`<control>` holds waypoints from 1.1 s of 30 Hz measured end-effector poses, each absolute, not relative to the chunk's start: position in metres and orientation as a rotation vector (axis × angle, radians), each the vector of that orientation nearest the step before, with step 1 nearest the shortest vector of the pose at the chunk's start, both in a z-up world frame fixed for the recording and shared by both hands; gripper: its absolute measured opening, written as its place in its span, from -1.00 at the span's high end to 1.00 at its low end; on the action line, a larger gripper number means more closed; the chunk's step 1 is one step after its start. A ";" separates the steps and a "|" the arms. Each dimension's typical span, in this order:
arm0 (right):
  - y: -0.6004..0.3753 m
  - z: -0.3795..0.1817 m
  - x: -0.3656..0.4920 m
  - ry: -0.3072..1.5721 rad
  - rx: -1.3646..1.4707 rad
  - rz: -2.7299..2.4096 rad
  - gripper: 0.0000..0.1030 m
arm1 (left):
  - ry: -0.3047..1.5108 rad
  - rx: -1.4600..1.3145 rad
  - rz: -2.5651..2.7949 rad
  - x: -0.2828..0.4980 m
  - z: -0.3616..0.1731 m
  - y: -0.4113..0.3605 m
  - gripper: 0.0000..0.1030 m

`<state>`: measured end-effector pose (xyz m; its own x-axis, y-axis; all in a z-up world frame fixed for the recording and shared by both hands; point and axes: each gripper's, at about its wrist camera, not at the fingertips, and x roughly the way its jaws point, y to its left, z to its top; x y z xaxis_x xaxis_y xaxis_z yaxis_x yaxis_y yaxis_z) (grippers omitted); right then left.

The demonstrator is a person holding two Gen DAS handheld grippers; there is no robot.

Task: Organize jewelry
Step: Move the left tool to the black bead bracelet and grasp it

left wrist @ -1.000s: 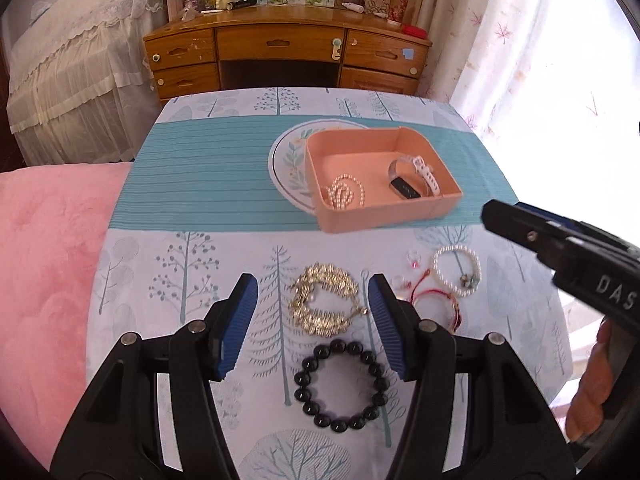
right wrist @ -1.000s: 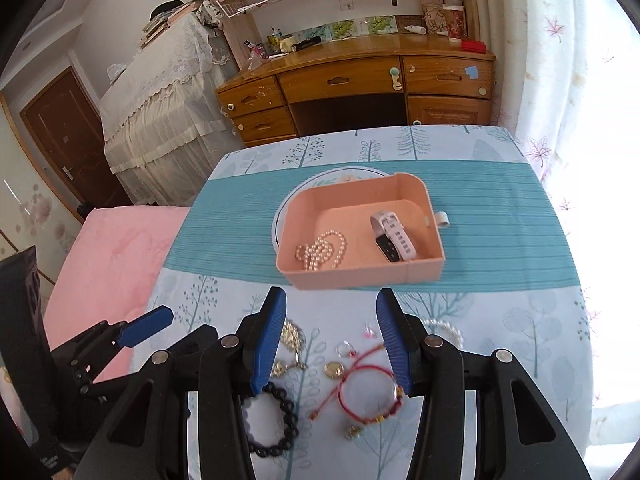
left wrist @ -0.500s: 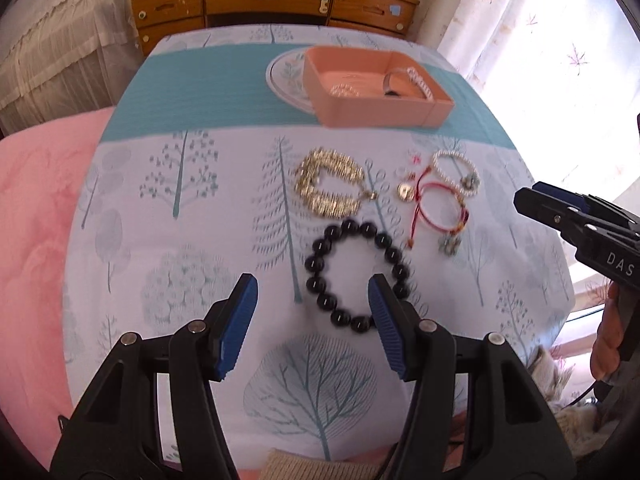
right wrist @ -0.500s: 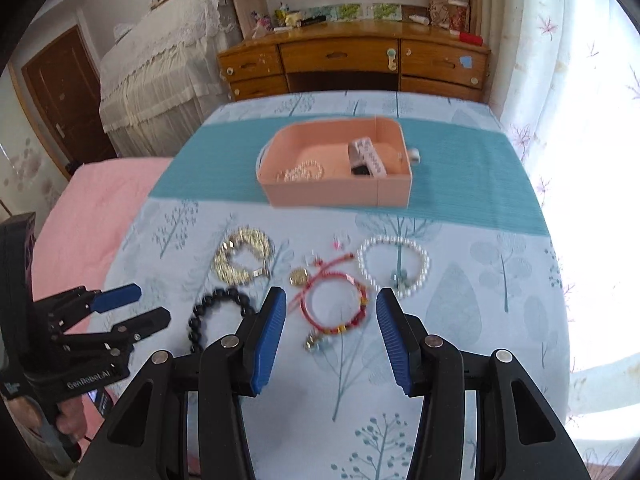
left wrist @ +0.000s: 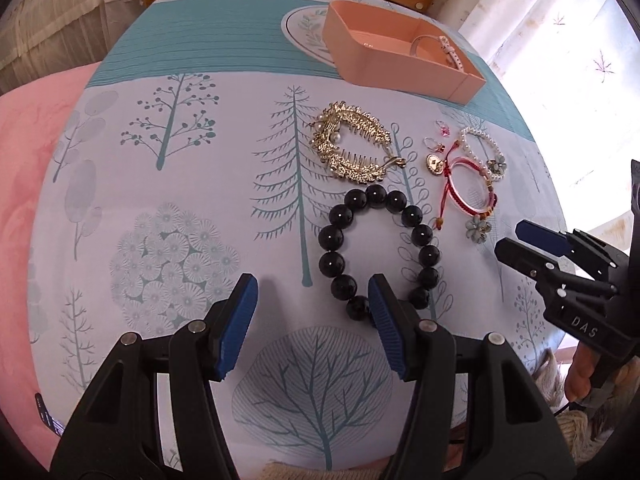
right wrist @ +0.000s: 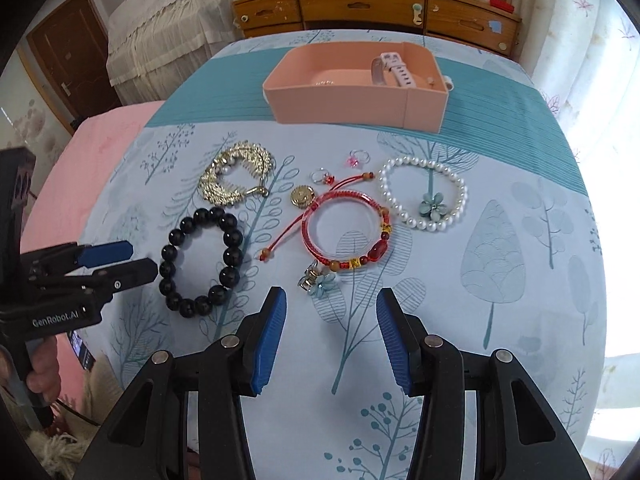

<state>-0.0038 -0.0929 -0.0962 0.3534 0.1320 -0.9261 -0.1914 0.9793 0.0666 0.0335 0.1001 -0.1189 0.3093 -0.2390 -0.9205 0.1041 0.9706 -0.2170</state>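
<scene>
A black bead bracelet [left wrist: 345, 216] [right wrist: 175, 239] lies on the tablecloth just ahead of my open, empty left gripper [left wrist: 312, 300]. Beyond it lie a gold hair comb [left wrist: 352, 146] [right wrist: 236, 176], a red bracelet [right wrist: 344, 232] [left wrist: 468, 192], a white pearl bracelet [right wrist: 424, 196] [left wrist: 482, 148], a gold pendant [right wrist: 303, 197] and small rings [right wrist: 358, 158]. The pink box [right wrist: 356, 100] [left wrist: 392, 64] at the back holds a pale watch [right wrist: 394, 70]. My right gripper [right wrist: 330, 316] is open and empty, just short of the red bracelet.
A flower-print cloth covers the table [right wrist: 500, 280]. A pink bed [left wrist: 24, 152] lies to the left. A wooden desk [right wrist: 372, 4] stands behind the table and curtains [right wrist: 600, 40] hang on the right.
Both grippers have pulled back toward the near table edge and dropped lower. The box now lies farther off and the loose jewelry fills the view. Both stay open.
</scene>
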 end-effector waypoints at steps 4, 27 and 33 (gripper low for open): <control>-0.090 -0.111 0.001 1.189 -0.084 0.230 0.07 | 1.235 -0.126 -0.226 0.042 -0.124 0.098 -0.06; -0.071 -0.123 0.005 1.103 -0.176 0.313 0.55 | 1.180 -0.042 -0.231 0.056 -0.117 0.075 0.76; -0.074 -0.095 0.005 1.048 -0.131 0.342 0.55 | 1.084 -0.046 -0.281 0.058 -0.070 0.068 0.76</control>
